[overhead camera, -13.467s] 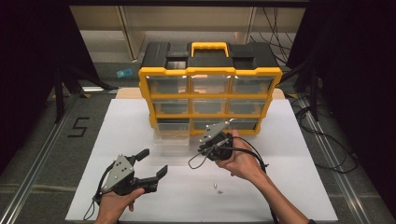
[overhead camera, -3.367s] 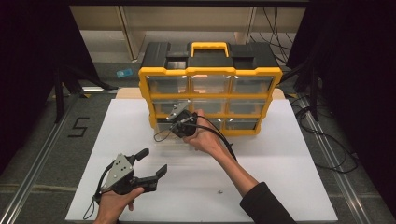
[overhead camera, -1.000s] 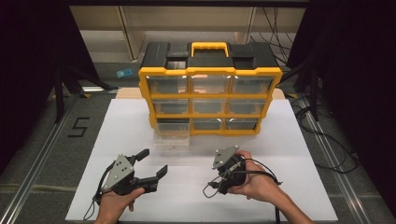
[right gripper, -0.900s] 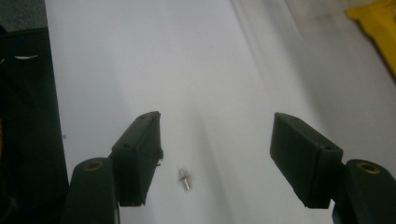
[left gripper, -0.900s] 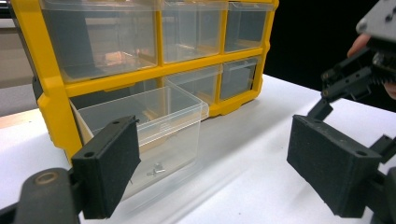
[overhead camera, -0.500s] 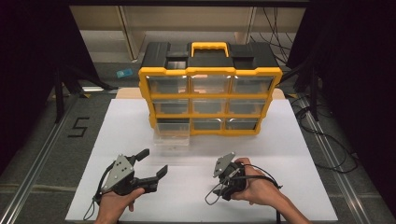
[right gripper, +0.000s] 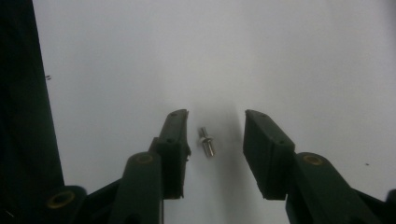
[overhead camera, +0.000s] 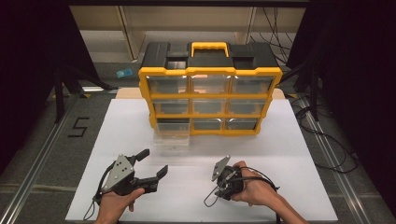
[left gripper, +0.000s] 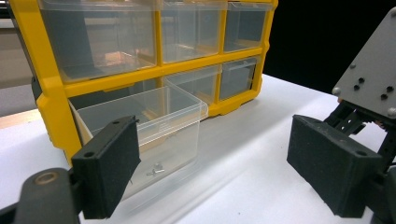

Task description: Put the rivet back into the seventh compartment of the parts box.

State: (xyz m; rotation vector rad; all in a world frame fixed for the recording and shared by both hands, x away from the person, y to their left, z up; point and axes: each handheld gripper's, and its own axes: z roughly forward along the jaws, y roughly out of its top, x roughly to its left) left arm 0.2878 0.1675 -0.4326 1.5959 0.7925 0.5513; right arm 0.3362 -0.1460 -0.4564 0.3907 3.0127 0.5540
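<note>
A small metal screw [right gripper: 207, 142] lies on the white table between the jaws of my right gripper [right gripper: 215, 122]. The jaws have just been closing, and both pads stand clear of the screw. In the high view my right gripper [overhead camera: 224, 183] points down at the table's front right, with a hand around it. My left gripper [overhead camera: 152, 162] rests wide open at the front left with nothing between its pads [left gripper: 112, 163]. A clear drawer [left gripper: 149, 116] is pulled out of the yellow organizer [overhead camera: 210, 100], and another small screw [left gripper: 156, 171] lies inside it.
The organizer's other clear drawers [overhead camera: 208, 84] are pushed in. Its pulled-out drawer [overhead camera: 172, 140] juts toward me at the bottom left of the box. The white tabletop [overhead camera: 289, 154] ends at dark floor on both sides, and cables [overhead camera: 327, 140] lie on the right.
My right gripper has sunk toward the table and its jaws have narrowed around the screw. Seconds earlier it was up at the open drawer. The left gripper has not moved.
</note>
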